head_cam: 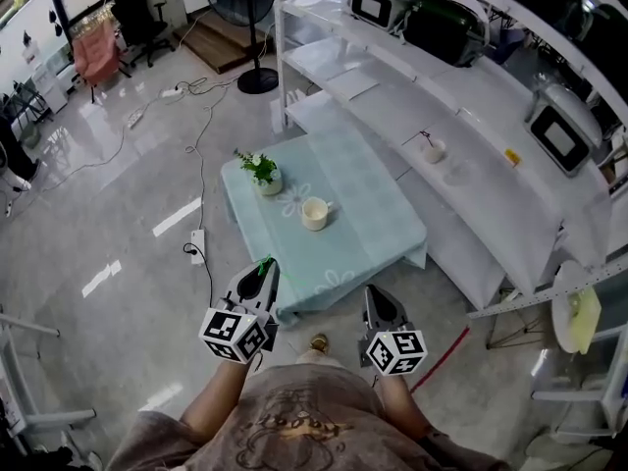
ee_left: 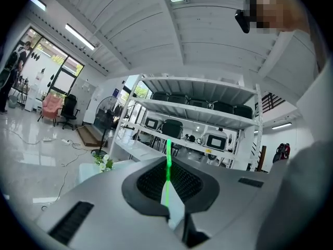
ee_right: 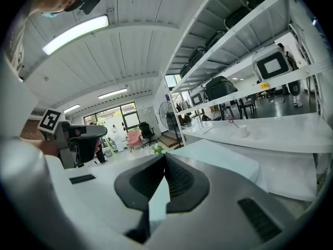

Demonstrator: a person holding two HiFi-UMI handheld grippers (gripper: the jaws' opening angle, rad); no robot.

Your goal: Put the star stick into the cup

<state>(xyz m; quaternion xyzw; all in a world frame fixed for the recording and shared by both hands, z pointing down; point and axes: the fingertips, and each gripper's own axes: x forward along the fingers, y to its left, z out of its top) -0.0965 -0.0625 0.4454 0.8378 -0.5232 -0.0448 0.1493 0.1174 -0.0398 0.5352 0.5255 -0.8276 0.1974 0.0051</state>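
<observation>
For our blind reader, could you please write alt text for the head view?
The left gripper, shut on a green stick, and shut, empty right gripper hover before a low table holding a cup and plant.

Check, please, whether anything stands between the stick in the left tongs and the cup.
Nothing visible does. The left tongs hold the stick near the table's front edge; the cup stands by itself farther in, the plant beyond it.
</observation>
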